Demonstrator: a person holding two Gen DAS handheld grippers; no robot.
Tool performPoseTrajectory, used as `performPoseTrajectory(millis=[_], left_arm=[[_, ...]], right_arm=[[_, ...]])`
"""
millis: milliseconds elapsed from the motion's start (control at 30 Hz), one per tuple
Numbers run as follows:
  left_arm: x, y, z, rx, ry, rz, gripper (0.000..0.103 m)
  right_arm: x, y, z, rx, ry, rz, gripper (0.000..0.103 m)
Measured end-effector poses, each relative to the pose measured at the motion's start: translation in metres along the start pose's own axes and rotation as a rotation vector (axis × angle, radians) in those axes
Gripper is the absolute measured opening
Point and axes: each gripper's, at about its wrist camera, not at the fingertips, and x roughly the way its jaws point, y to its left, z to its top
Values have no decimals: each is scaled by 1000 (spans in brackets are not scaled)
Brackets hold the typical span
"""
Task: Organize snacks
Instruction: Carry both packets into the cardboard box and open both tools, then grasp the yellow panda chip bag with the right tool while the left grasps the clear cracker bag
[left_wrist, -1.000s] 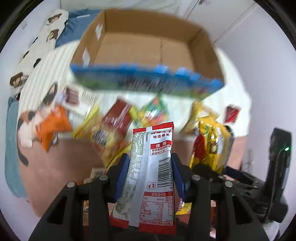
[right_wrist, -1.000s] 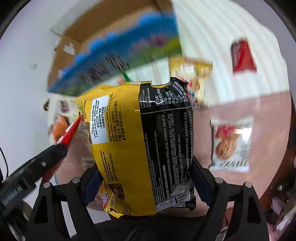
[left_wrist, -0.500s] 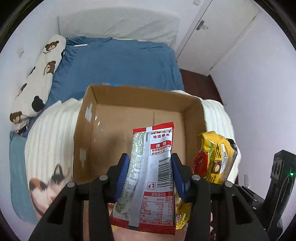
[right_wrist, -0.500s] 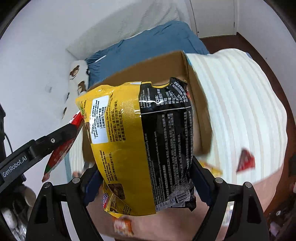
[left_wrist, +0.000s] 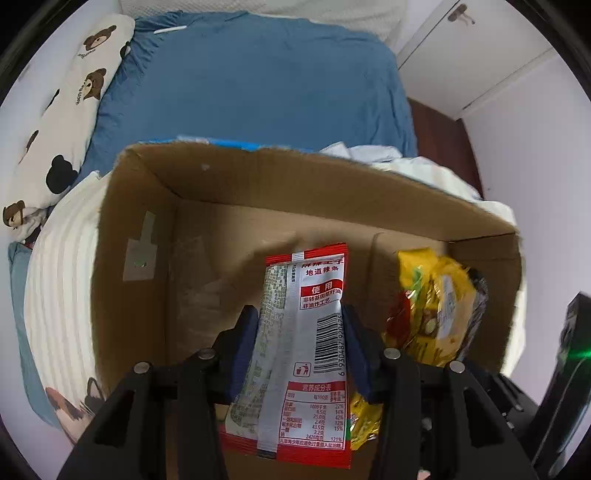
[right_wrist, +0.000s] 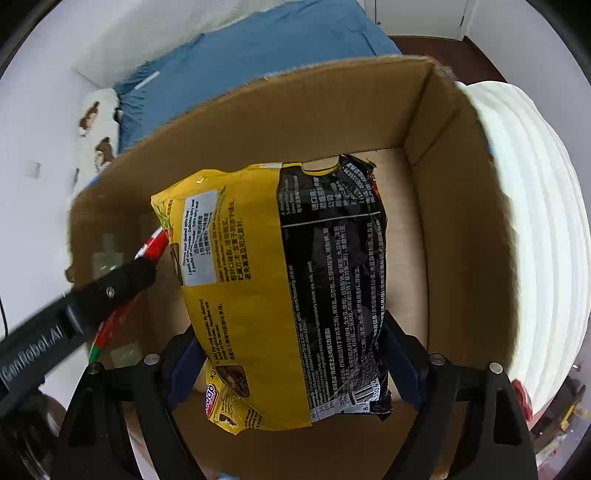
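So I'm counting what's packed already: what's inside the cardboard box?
Only bare floor shows in the cardboard box. Both grippers hold the red packet and yellow bag above it; the floor behind them is hidden.

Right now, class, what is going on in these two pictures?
A person is sorting snacks into an open cardboard box that sits on a bed. The left gripper is shut on a red and silver snack packet, and the right gripper is shut on a yellow and black noodle packet. Both packets hang over the inside of the box, side by side. Neither has been let go, and the visible box floor is bare cardboard.
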Motion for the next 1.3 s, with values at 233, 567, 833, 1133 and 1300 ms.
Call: performPoseTrajectory(millis=[233,567,833,1133,1300], left_arm=[[26,1,2,4,69,28,53],[7,1,-5,18,8,6,86],[-32,1,-33,100,-96,4,86],[-75,12,-86,93,-241,37,86],[-105,14,-125,96,-324,36,86]], right_arm=[[46,1,25,-51,95,-34,91],[33,2,19,-121,52,-43,98],[0,6,-20,-150,-26,-17,98],[-42,9,-77,-158,-166,-37,98],[-70,6,-110,-143,-216,12,98]])
